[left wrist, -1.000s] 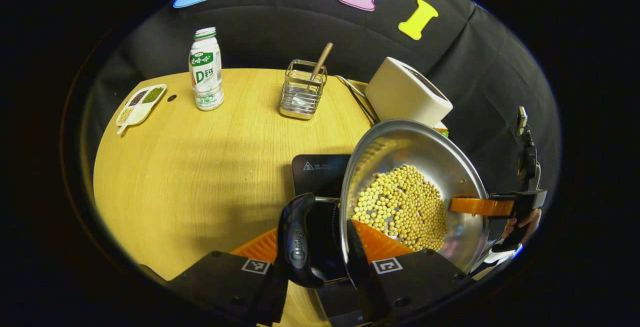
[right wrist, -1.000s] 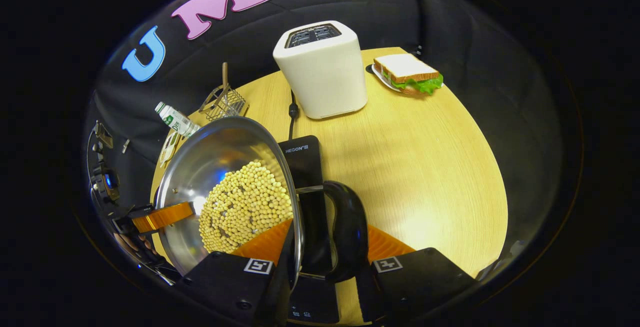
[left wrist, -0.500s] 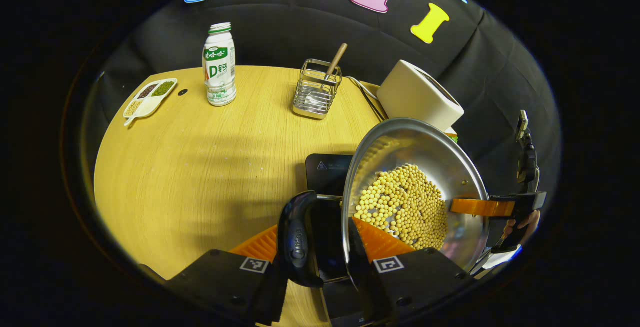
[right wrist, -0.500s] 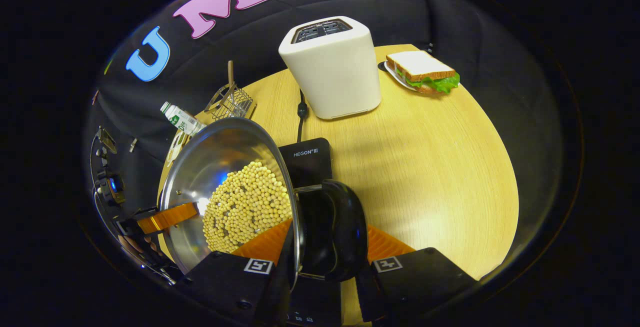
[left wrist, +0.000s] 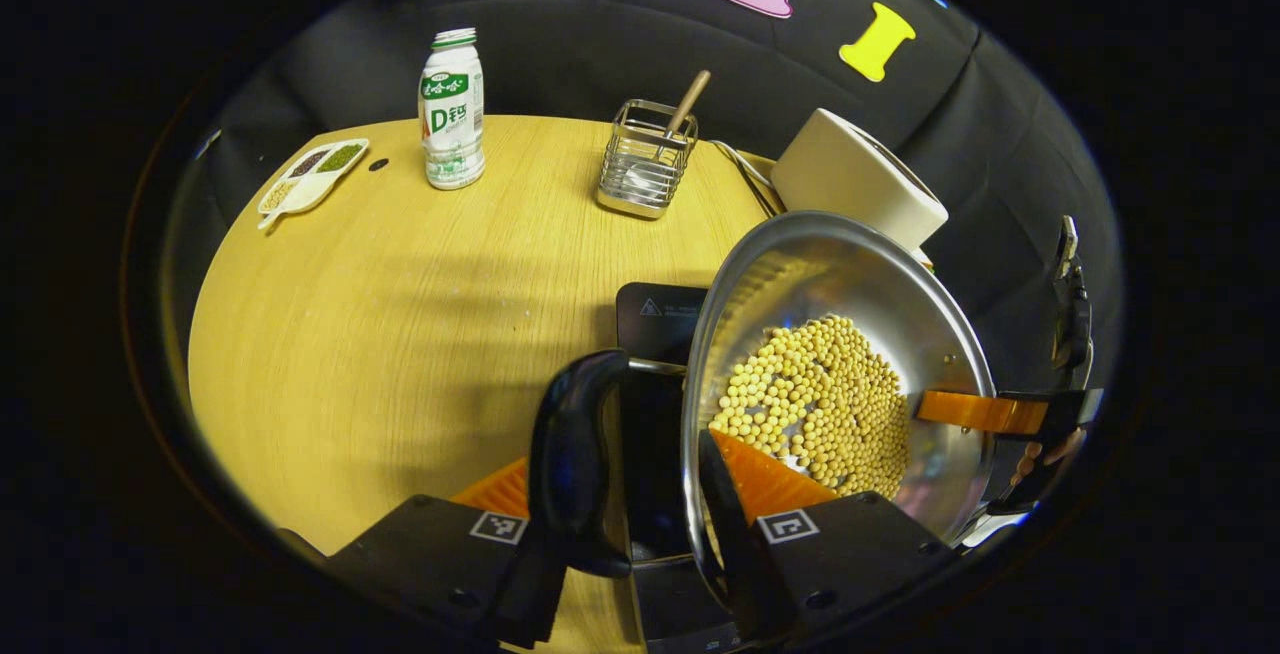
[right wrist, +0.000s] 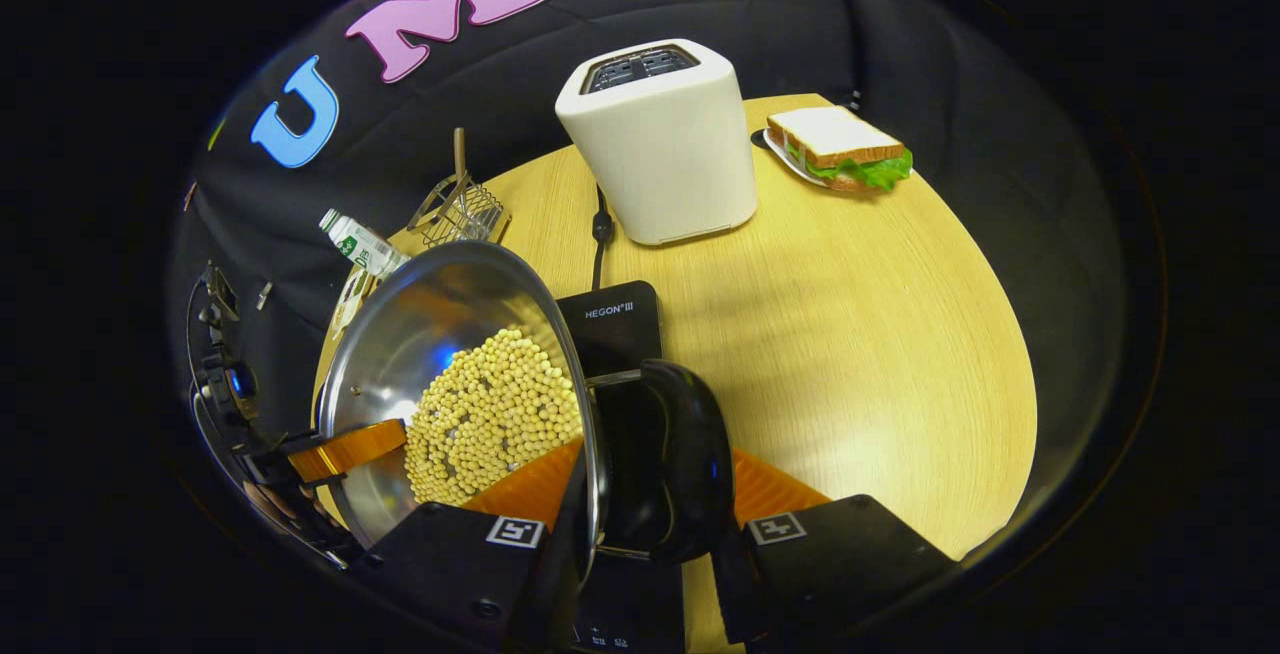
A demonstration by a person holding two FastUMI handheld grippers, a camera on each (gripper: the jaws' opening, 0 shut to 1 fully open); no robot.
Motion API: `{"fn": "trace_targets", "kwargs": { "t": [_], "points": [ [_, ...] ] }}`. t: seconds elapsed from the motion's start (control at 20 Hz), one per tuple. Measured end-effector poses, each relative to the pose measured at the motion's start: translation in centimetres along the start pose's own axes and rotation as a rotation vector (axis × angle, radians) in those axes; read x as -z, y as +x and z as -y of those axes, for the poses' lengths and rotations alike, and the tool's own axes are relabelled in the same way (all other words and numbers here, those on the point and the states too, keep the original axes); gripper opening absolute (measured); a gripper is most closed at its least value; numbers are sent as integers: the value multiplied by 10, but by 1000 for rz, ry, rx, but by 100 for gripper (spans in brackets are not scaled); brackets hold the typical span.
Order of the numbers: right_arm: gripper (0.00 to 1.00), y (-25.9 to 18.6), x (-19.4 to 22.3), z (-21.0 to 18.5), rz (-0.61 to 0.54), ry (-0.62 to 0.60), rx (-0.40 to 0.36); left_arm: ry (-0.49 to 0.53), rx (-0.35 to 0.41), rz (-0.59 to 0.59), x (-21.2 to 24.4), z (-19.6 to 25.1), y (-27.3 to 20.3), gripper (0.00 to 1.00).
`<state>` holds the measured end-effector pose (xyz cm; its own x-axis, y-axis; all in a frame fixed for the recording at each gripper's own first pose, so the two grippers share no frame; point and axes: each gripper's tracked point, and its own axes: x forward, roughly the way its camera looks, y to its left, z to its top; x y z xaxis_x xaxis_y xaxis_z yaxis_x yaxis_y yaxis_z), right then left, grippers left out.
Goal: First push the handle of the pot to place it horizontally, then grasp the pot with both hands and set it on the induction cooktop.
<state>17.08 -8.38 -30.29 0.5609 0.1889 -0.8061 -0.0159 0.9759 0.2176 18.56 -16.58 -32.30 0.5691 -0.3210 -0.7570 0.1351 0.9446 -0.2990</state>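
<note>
Table (left wrist: 380, 314): round, wood-grain; all places below are given relative to the induction cooktop (right wrist: 612, 319).

Cooktop: black slab, in front of the toaster (right wrist: 660, 144).

Pot (left wrist: 830, 334): steel, shallow, carrying loose soybeans (left wrist: 815, 409). It is held above the cooktop, overlapping its near part.

Handling (judgement): rigid, smooth metal, slippery at the rim; weighted by the beans, which shift if tilted. Keep level; hold at the two black side handles.

Axis: handle-to-handle line runs gripper to gripper, roughly horizontal.

Left gripper (left wrist: 640, 494): fingers clamped across the rim by the left handle (left wrist: 570, 464).

Right gripper (right wrist: 650, 504): fingers clamped likewise at the right handle (right wrist: 690, 464).
</note>
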Motion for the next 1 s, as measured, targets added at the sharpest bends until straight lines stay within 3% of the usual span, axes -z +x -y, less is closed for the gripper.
{"fn": "trace_targets", "kwargs": {
  "t": [0.2,0.3,0.35,0.4,0.45,0.7,1.0],
  "points": [
    [62,-1,3,2,-9,2,14,6,-17,9,0,1,-9,69],
    [67,-6,4,1,-5,2,15,10,-11,33,-1,4,-20,78],
    [81,-9,4,1,-1,6,13,11,-9,47,-3,5,-26,93],
    [84,-14,2,1,6,10,11,13,-11,60,-4,5,-33,96],
    [98,-18,1,0,16,14,9,15,-11,73,-4,6,-40,96],
    [99,-54,-3,-5,73,32,-8,46,-56,181,-8,1,-90,96],
    [99,-115,-20,-14,245,-7,-5,88,-205,406,-22,-21,-182,96]
  ]
}}
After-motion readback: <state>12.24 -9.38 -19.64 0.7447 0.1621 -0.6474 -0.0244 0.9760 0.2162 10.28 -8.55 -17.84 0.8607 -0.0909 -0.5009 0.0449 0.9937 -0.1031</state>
